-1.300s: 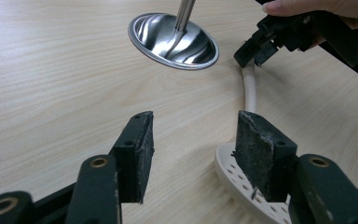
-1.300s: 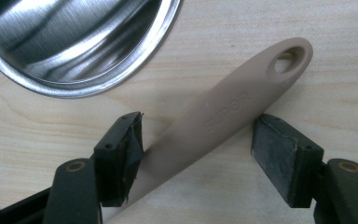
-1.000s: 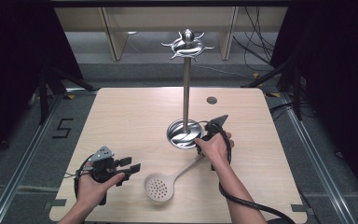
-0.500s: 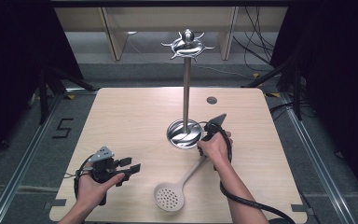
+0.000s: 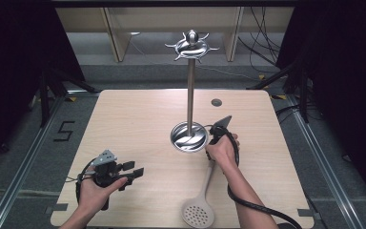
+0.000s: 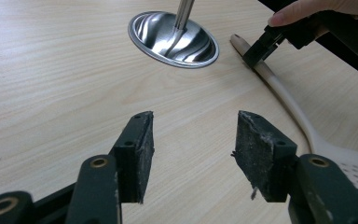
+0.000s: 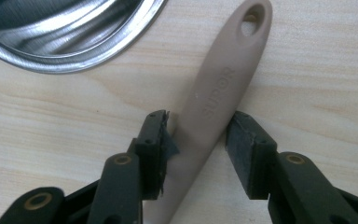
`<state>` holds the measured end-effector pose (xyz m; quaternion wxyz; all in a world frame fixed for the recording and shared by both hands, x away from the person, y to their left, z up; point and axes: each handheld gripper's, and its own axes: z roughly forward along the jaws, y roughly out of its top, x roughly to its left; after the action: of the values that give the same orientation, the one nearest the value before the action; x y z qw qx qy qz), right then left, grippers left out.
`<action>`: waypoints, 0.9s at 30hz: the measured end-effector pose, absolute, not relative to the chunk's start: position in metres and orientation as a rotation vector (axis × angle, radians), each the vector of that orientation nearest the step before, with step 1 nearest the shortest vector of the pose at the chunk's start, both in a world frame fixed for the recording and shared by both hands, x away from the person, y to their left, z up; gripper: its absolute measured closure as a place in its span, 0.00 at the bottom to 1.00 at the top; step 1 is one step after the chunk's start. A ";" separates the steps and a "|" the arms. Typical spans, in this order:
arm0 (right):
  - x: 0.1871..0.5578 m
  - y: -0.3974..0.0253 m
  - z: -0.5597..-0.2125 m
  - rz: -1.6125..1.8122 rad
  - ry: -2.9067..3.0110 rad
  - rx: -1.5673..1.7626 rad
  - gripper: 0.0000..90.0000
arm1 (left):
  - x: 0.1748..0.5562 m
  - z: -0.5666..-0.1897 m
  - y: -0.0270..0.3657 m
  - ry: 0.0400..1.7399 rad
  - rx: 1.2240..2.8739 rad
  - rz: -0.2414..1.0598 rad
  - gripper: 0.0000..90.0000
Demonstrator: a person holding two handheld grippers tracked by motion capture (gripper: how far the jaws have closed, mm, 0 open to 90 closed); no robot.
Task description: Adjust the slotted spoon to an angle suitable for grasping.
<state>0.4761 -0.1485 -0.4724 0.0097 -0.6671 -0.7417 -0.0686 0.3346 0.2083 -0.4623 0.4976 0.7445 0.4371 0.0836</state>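
- The stand (image 5: 189,95) stood mid-table (image 5: 138,119).
- The slotted spoon (image 5: 202,198) lay near the front edge, right of the stand's base, with its handle end beside that base.

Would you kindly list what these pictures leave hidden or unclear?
- High view: the right gripper jaws, covered by the hand.
- Right gripper view: whether the jaws pinch the skimmer handle; the slotted head is cut off.
- Left gripper view: the stand top, cropped by the edge.

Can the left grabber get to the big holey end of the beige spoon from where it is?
Probably yes. The left gripper is open, and only bare wooden table lies between it and the beige plastic slotted spoon's round head.
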 end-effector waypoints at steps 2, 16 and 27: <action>0.477 -0.146 -0.470 -0.206 -2.280 -2.096 0.68 | 0.335 -0.462 0.208 1.058 1.803 0.202 0.51; 0.475 -0.154 -0.473 -0.183 -2.473 -1.962 0.76 | 0.335 -0.462 0.208 1.059 1.804 0.206 0.51; 0.471 -0.146 -0.471 -0.252 -2.430 -1.969 0.77 | 0.334 -0.462 0.208 1.063 1.805 0.208 0.51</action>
<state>0.4713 -0.1464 -0.4707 0.0020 -0.6275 -0.7745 -0.0803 0.3344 0.2084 -0.4621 0.4956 0.7448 0.4385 0.0857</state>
